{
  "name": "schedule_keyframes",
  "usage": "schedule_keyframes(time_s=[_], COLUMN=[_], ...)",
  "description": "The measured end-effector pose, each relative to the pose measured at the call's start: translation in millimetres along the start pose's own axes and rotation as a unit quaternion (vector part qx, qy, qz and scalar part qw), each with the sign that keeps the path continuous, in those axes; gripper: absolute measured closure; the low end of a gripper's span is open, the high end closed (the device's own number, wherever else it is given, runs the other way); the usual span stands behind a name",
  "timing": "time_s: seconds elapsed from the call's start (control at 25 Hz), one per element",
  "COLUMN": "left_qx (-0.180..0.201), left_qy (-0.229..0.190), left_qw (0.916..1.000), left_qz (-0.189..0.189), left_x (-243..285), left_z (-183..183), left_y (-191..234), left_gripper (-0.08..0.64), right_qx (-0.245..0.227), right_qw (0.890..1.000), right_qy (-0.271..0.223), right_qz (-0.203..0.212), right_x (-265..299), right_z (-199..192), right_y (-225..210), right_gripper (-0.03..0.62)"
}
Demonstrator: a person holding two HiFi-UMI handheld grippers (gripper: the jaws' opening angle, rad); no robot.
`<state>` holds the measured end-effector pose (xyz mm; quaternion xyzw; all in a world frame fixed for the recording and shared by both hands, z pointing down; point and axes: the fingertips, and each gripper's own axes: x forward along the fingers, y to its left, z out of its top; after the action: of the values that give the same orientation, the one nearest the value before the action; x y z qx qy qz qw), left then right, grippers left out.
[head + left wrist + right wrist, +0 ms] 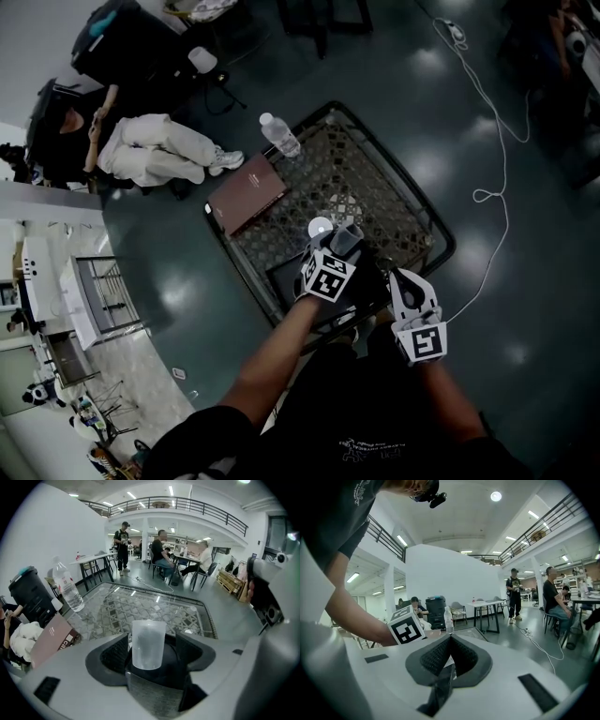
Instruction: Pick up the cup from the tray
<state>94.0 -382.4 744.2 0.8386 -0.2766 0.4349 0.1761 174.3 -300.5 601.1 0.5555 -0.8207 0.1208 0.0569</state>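
- Left gripper view: your left gripper (151,654) had its jaws pressed against both sides of the clear plastic cup (148,644), which stood upright between them.
- Head view: the cup (344,240) sat in that gripper (339,251) over the near end of the glass-topped table (375,187). A dark flat panel (284,270) just beside it looked like the tray. No view showed whether the cup's base was off it yet.
- Right gripper view: your right gripper (449,644) had its jaws pressed together on nothing. In the head view it (405,281) hung just beside the left one, taking no part.
- A brown book (247,193) and a water bottle (279,134) lay at the far end of the table, well apart from the cup.
- Step, as judged: grasp made, lift under way or about to begin.
- Next move called for: raise straight up and keep the cup level. Hold the squeeze light, since thin plastic like this would likely buckle or slip. Keep the right gripper out of the way.
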Motion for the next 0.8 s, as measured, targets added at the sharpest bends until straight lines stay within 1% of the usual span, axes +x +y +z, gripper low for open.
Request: schedule_keyframes(time_s=[0.12,0.28,0.56,0.8], left_qx=[-0.001,0.005,0.016,0.011], left_qy=[0.013,0.016,0.046,0.043], left_qw=[0.9999,0.9998,0.9984,0.9984], left_qz=[0.001,-0.011,-0.030,-0.034], left_x=[11,24,34,35], left_z=[2,5,1,5], left_y=[4,7,6,8], left_gripper=[0.251,0.252,0.253,0.268], right_qx=[0.002,0.006,0.012,0.011], right_qw=[1.000,1.000,1.000,1.000], right_qy=[0.002,0.004,0.012,0.013], right_qz=[0.005,0.007,0.008,0.012], right_x=[3,7,8,11], right_z=[0,-5,-6,-5], right_y=[-4,-10,-17,-19], right_gripper=[0.584,0.584,0.584,0.584])
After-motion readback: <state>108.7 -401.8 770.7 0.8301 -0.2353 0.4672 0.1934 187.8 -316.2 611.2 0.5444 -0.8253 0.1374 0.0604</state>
